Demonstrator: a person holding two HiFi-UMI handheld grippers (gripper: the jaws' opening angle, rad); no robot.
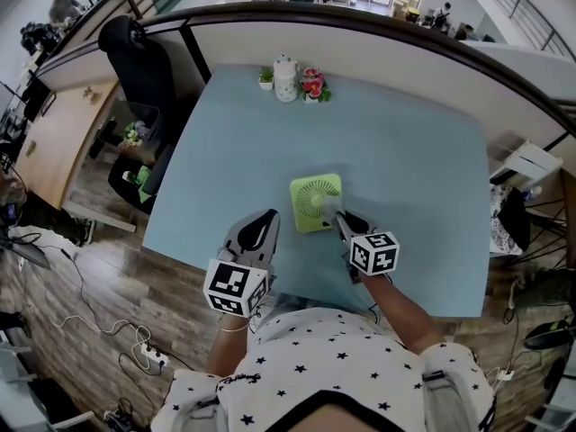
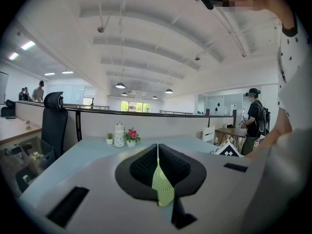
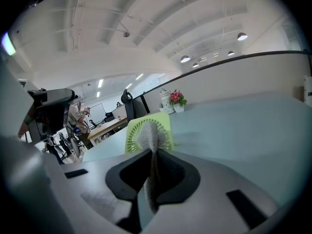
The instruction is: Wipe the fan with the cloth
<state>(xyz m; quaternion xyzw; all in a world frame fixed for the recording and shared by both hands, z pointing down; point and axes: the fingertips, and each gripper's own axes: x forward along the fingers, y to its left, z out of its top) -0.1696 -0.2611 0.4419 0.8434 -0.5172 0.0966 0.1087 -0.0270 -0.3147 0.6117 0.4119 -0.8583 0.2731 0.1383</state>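
Note:
A small light-green fan lies near the front edge of the pale blue table. My right gripper is shut on a grey cloth, and the cloth's tip rests against the fan's grille. In the right gripper view the cloth sticks up between the jaws of the right gripper, in front of the fan. My left gripper hovers just left of the fan, apart from it, jaws shut on nothing. In the left gripper view, a sliver of the fan shows below the left gripper.
A white jar with small potted plants stands at the table's far edge. A black office chair is beyond the left side, a white chair to the right. A person stands in the background.

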